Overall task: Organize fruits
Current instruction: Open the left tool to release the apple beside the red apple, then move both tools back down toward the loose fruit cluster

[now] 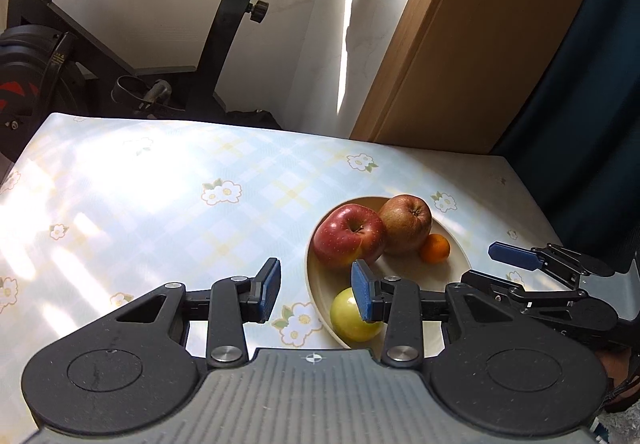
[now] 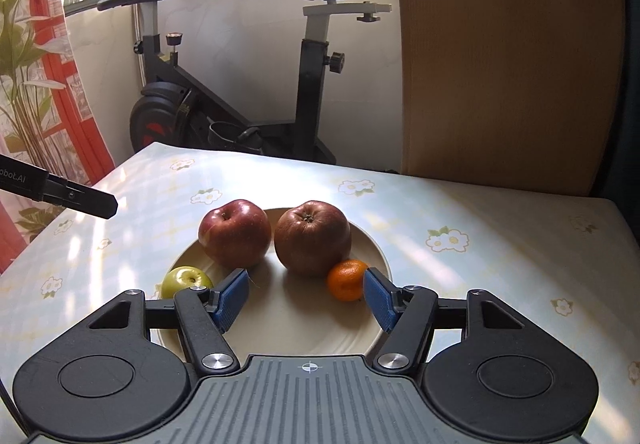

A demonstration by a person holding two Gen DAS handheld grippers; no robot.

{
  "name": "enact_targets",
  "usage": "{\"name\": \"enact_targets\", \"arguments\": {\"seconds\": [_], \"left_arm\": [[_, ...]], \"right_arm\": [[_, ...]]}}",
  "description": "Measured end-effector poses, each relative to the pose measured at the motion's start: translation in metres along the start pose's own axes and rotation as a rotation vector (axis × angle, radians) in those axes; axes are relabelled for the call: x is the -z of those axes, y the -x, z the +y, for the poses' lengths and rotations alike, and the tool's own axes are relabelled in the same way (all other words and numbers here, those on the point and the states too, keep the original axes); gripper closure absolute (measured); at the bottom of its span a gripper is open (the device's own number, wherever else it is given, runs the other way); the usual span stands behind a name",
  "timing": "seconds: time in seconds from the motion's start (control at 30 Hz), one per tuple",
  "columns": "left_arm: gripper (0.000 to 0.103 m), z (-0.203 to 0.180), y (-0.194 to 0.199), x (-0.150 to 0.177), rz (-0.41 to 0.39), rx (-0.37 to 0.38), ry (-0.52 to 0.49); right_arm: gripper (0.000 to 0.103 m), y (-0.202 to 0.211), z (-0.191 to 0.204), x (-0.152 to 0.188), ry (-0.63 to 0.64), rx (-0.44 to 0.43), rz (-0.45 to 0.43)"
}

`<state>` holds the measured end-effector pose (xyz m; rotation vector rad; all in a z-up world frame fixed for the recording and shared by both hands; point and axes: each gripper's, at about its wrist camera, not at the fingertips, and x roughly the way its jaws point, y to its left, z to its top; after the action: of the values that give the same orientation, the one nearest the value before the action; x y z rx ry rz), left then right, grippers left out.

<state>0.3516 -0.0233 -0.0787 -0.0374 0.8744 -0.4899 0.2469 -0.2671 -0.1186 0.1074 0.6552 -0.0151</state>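
- Floral tablecloth point(image 1: 160, 179), exercise bike point(image 2: 248, 91) behind.
- Left gripper point(image 1: 316, 290) angled down beside plate point(image 2: 280, 308), spread, empty.
- Right gripper point(image 2: 306, 294) over plate, spread, holding nothing; tangerine point(image 2: 346, 280) by its right pad.

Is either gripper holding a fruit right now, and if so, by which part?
Nothing is held. The left gripper and the right gripper are both open with nothing between the pads; all four fruits lie in the plate.

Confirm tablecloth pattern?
Pale blue and yellow plaid with white flowers on the tablecloth; clearest in the right wrist view.
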Motion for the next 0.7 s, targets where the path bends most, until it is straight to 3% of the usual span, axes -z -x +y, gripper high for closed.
{"name": "enact_targets", "arguments": {"seconds": [0.23, 0.47, 0.7], "left_arm": [[0.062, -0.006, 0.020, 0.023, -0.049, -0.061, -0.061], [0.061, -0.016, 0.038, 0.053, -0.117, -0.104, -0.047], [0.061, -0.027, 0.053, 0.073, -0.161, -0.121, -0.034]], "right_arm": [[0.043, 0.015, 0.006, 0.022, -0.053, 0.011, -0.040], [0.043, 0.039, 0.003, 0.047, -0.186, 0.044, -0.082], [0.043, 0.048, 0.001, 0.068, -0.247, 0.050, -0.041]]}}
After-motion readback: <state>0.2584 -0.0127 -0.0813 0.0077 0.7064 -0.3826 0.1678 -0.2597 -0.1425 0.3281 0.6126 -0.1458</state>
